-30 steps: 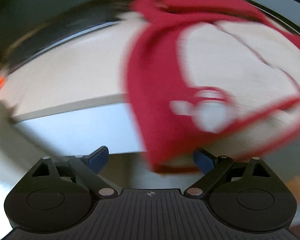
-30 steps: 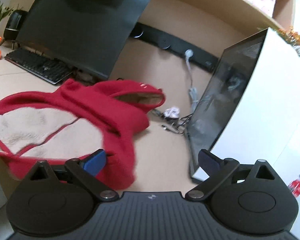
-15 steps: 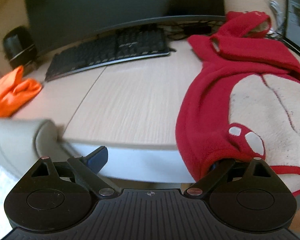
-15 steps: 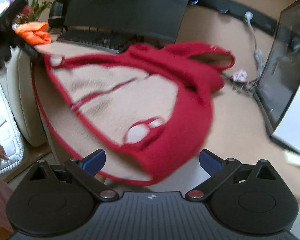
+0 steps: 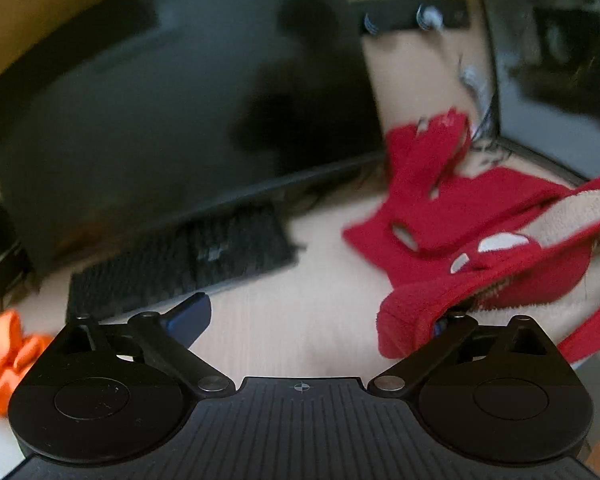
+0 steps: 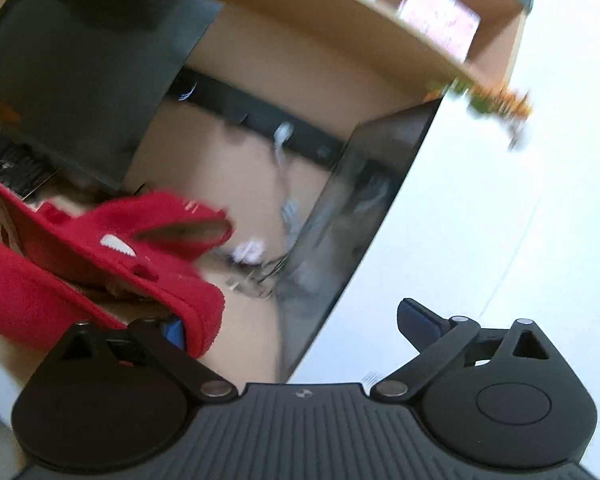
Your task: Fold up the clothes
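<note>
A red fleece garment (image 5: 480, 216) with a cream lining and white patches lies bunched on the wooden desk (image 5: 292, 320), at the right of the left wrist view. Its lifted hem drapes over the right finger of my left gripper (image 5: 314, 320). That gripper's jaws are opening, and only bare desk shows in the gap between them. In the right wrist view the garment (image 6: 112, 252) fills the lower left, and a fold of it covers the left finger of my right gripper (image 6: 296, 324). Those jaws stand wide apart with nothing pinched.
A large black monitor (image 5: 180, 120) and a keyboard (image 5: 180, 268) stand behind the desk's middle. An orange cloth (image 5: 4, 352) lies at the far left. A white computer case with a dark glass side (image 6: 480, 220), cables (image 6: 284, 216) and a shelf (image 6: 340, 12) lie to the right.
Both grippers have risen and tipped upward. The garment's hem, which hung over the desk's front edge, is now lifted and carried toward the back. The right wrist view has swung to the right.
</note>
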Demonstrator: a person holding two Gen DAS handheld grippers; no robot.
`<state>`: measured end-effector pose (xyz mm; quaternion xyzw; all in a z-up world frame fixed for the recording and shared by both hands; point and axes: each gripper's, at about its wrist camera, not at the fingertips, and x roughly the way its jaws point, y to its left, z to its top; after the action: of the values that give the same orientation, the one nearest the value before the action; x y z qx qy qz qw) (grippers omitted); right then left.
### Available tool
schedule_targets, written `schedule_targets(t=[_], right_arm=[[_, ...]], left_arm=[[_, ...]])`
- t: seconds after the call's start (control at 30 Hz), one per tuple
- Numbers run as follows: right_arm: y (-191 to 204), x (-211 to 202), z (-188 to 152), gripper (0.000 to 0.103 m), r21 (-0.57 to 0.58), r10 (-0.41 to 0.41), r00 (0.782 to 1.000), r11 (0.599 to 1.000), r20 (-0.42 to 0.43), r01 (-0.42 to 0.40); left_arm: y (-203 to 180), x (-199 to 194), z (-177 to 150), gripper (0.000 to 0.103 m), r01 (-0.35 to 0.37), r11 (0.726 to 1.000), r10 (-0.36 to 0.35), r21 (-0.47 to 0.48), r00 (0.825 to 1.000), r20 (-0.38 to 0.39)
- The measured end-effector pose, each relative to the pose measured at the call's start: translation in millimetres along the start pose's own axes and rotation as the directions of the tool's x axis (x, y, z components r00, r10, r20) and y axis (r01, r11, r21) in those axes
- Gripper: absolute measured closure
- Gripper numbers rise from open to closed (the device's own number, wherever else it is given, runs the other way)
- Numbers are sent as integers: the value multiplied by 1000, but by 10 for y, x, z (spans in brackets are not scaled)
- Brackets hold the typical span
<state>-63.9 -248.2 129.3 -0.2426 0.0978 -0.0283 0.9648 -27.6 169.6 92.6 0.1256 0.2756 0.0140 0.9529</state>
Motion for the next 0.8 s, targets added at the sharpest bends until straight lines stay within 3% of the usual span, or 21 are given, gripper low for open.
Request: schedule_targets(t=[0.07,0.13,0.2,0.3,0.37,0.43,0.47,0.5,0.57,0.6,0.63,0.73,0.8], right_arm=[[5,54,-123,0,-38,32,998,999,-59,-34],[78,125,-397,0,-59,100,979,992,-178,-112],[217,136,-720,1,-52,174,939,979,-298,-198],[338,132,-1021,1,21,266,872,959,-411,-283],[325,82,-1037,1,123,369,824,928,-431,-352],[267,24,-977,1,215,467,782,884,-412,-414],[226,7,-920,1,251,502,770,865,-395,-435],[181,18,-831,0,277,511,775,858,-371,-433],[95,51,-647,0,333,527,787,841,-322,-427],[77,118,-538,0,380,531,795,827,-292,-413],[94,234,-437,0,446,549,790,800,-272,-402],[202,626,-264,0,668,675,702,633,-227,-392],[326,781,-117,0,719,699,691,575,-184,-390]], left_arm=[[-44,43,-123,1,38,999,-38,-11,998,-49],[-121,148,-362,0,85,996,-87,-20,984,-155],[-255,242,-662,0,124,992,-126,-25,952,-280],[-407,280,-925,2,165,985,-170,-45,908,-383],[-443,282,-1008,2,221,971,-237,-86,874,-424],[-431,221,-999,2,332,935,-351,-123,827,-439],[-409,182,-971,2,379,916,-399,-134,810,-430],[-381,143,-936,1,422,896,-440,-141,796,-417],[-266,108,-797,1,476,865,-500,-159,787,-362],[-209,144,-703,1,489,855,-518,-173,789,-330],[-153,200,-601,1,498,847,-532,-188,793,-297],[-121,436,-238,1,508,835,-547,-213,811,-209],[-200,628,21,1,509,832,-545,-220,823,-159]])
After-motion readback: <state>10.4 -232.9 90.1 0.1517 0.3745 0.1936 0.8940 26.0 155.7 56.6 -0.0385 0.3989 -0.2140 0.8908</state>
